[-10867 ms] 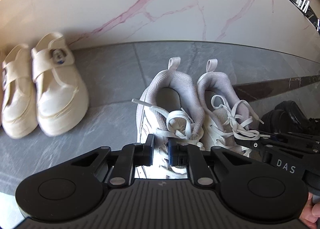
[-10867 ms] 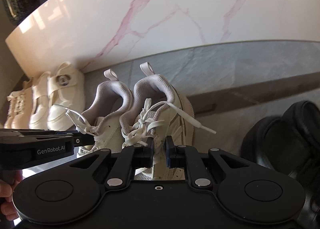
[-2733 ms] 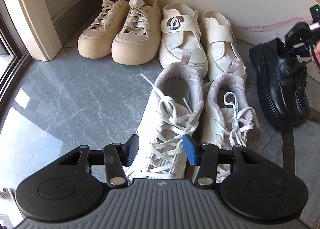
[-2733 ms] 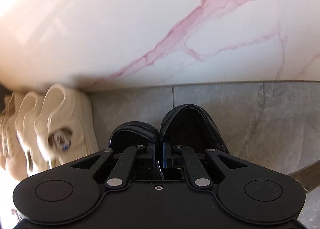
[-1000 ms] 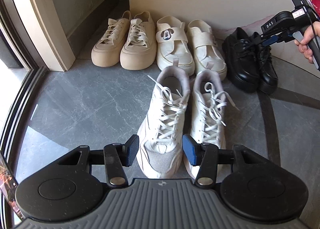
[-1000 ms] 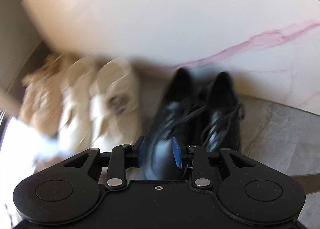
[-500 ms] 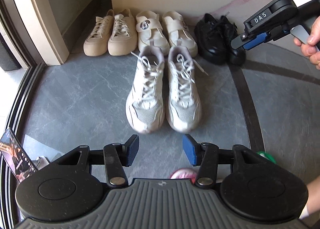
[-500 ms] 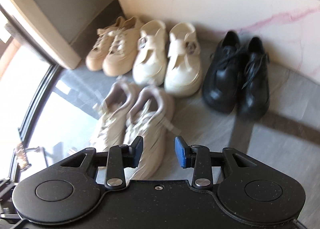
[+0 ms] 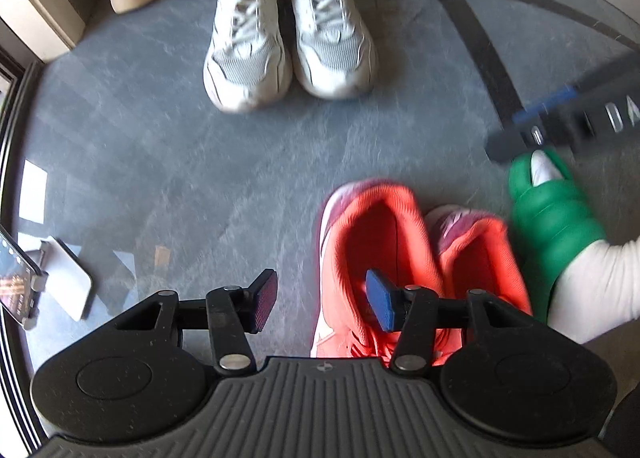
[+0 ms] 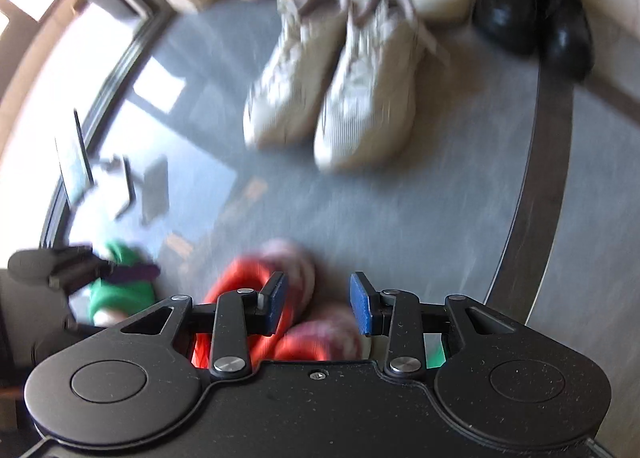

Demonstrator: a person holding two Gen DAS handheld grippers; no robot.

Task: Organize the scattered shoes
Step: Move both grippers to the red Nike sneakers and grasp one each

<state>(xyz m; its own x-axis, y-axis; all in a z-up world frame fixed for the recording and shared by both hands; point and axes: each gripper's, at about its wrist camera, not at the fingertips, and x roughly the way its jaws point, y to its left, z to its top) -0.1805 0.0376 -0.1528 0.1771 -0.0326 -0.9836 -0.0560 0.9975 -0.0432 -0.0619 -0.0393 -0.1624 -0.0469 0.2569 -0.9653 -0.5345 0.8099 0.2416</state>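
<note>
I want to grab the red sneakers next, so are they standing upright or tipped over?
Upright. The red sneakers sit side by side on the grey floor, ankle openings facing up, below the open left gripper.

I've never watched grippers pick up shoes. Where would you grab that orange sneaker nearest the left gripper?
Probably by the padded collar wall of the orange sneaker, coming from straight above. Its mouth faces up and gapes wide, so one finger can go inside and one outside. The left gripper hangs open over it, one finger above the opening, one over bare floor.
</note>
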